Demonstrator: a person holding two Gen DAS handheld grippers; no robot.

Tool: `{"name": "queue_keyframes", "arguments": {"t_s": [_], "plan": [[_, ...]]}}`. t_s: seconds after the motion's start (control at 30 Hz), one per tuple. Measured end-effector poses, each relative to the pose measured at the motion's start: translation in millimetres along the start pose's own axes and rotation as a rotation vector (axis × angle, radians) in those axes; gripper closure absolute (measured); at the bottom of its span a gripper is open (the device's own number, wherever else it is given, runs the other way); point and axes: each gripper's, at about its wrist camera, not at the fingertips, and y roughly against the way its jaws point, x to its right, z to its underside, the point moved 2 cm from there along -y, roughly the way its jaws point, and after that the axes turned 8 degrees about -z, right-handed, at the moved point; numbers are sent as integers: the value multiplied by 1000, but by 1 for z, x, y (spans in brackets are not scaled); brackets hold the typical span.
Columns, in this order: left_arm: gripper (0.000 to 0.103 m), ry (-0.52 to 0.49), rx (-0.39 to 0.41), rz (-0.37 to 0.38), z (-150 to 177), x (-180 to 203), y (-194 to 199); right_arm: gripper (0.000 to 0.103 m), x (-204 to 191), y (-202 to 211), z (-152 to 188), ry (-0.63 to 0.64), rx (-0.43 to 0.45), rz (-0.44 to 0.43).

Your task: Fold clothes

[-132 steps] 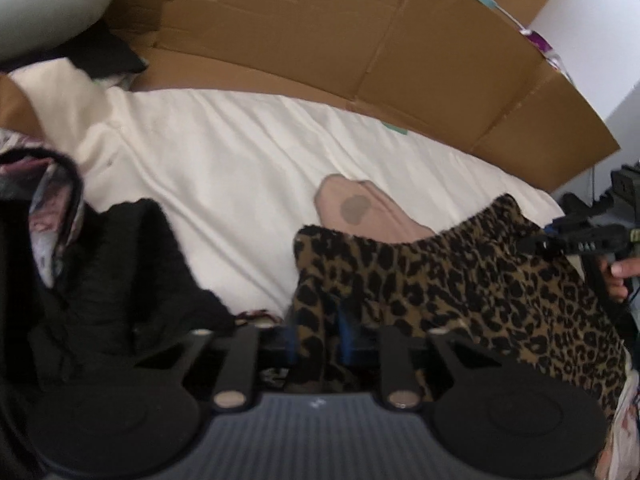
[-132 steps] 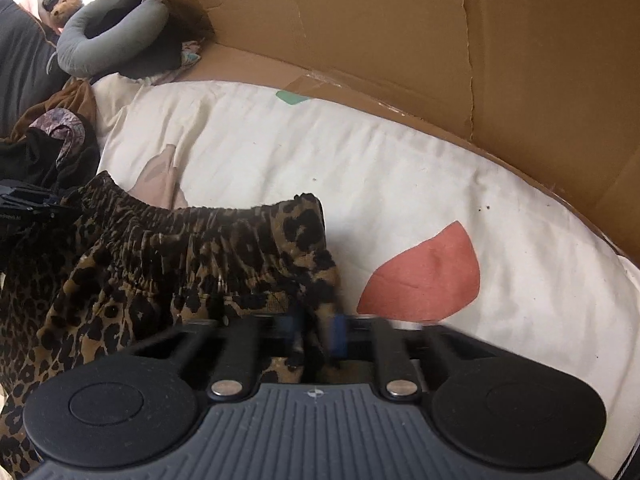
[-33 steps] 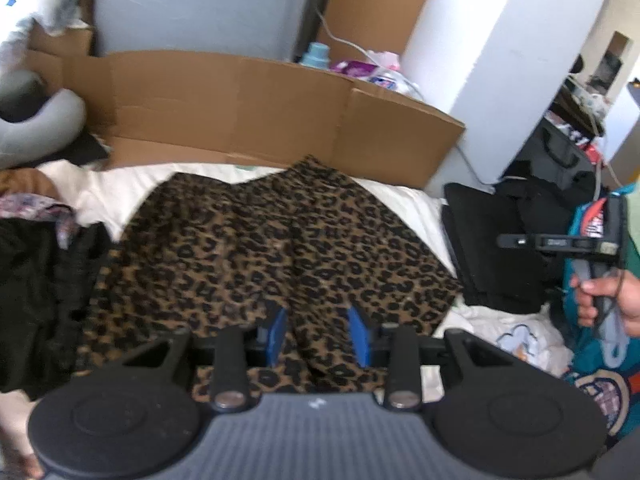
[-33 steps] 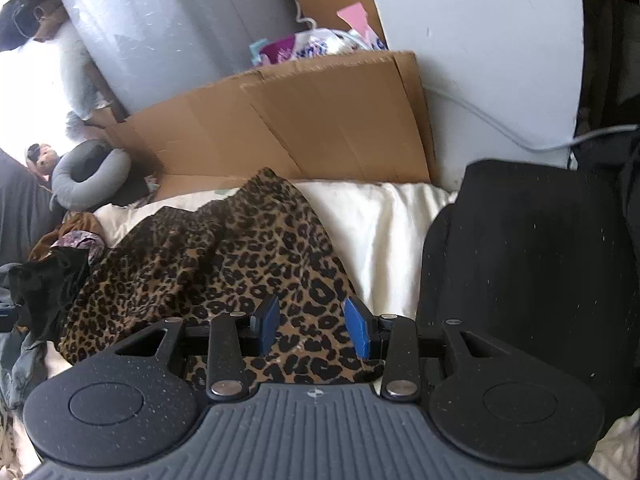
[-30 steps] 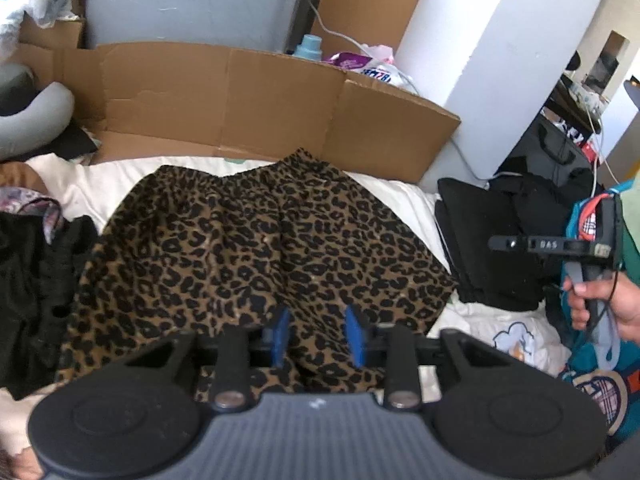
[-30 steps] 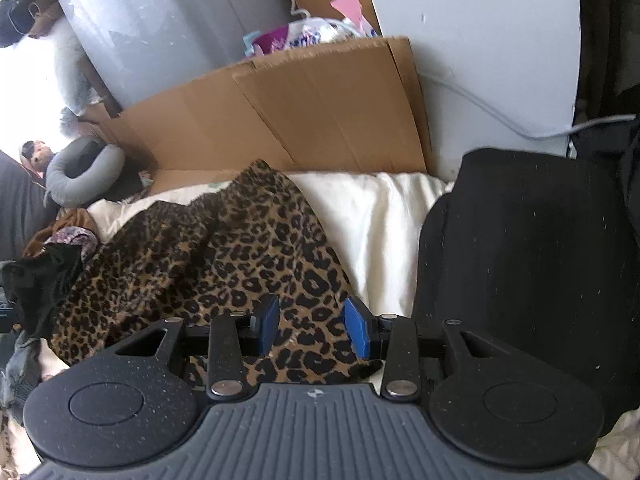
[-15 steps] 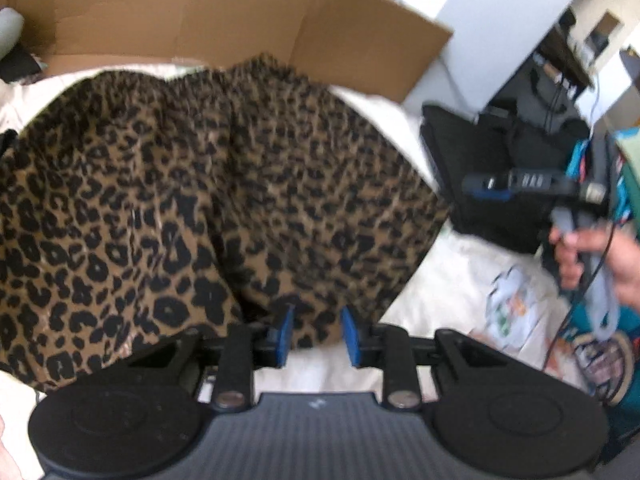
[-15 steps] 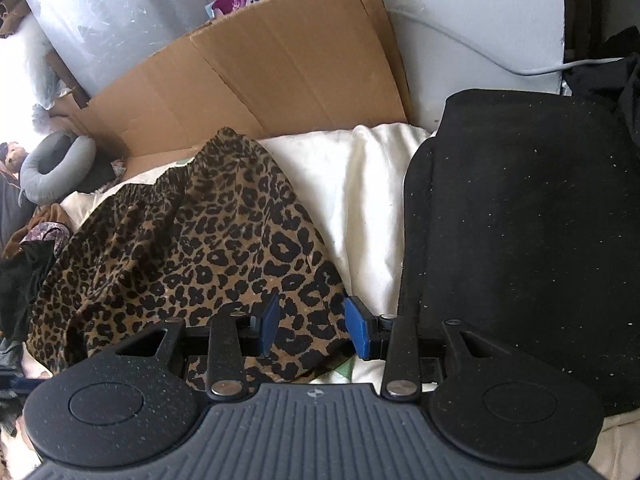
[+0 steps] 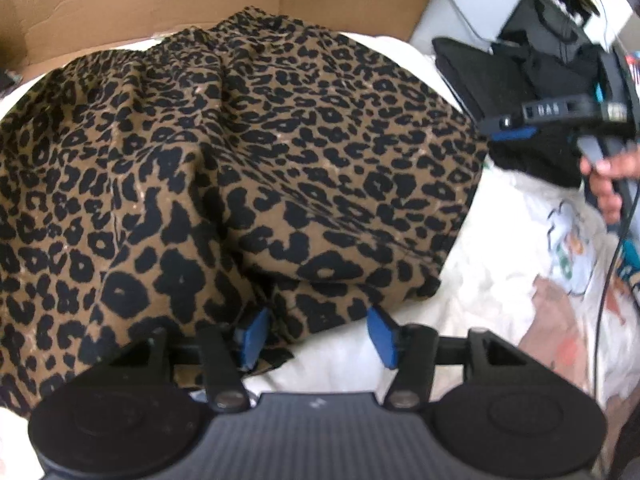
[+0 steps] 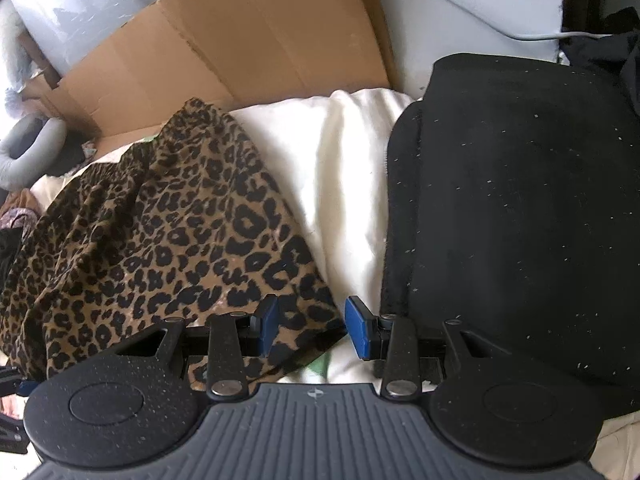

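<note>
Where writing shows: pale characters, seemingly "0A5", on black bar of right gripper (image 9: 516,130) as seen from left wrist view; not surely legible. No brand or label readable elsewhere.

Brown and black leopard-print fabric garment (image 9: 240,152): spread flat on cream-white bed sheet (image 9: 492,256), gathered waistband at far edge near brown cardboard sheet (image 10: 240,40).

Left gripper (image 9: 316,330): blue-padded jaws wide apart, near hem of garment lying between them, nothing clamped.

Right gripper, own view (image 10: 310,322): jaws apart, garment's near right corner lying between them, unclamped. Hand (image 9: 608,184) on its handle.

Folded black cloth item (image 10: 512,208): on sheet, just right of garment, strip of sheet between.

Printed white fabric (image 9: 568,240): at right.
</note>
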Motion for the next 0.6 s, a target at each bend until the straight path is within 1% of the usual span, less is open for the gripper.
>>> {"name": "queue_keyframes", "arguments": {"t_s": [0.13, 0.33, 0.37, 0.4, 0.43, 0.5, 0.53, 0.57, 0.6], "plan": [[43, -43, 6, -16, 1, 4, -6, 59, 8, -4, -3, -16, 5, 4], [54, -94, 20, -46, 1, 9, -17, 61, 16, -15, -4, -48, -2, -10], [59, -90, 21, -54, 1, 8, -17, 61, 16, -17, -3, -52, -3, -16], [66, -82, 23, -61, 1, 6, -16, 61, 16, -19, -2, -54, -6, -20], [71, -74, 24, -69, 2, 4, -16, 61, 16, -22, -1, -56, -9, -23], [93, -58, 27, -84, 2, 0, -15, 62, 17, -27, 1, -62, -17, -24], [97, -40, 24, -89, 3, -4, -14, 65, 18, -29, 2, -71, -22, -26], [98, -35, 23, -88, 3, -5, -12, 67, 20, -31, 4, -87, -25, -34], [99, -34, 22, -85, 4, -6, -9, 72, 21, -33, 6, -103, -28, -43]]}}
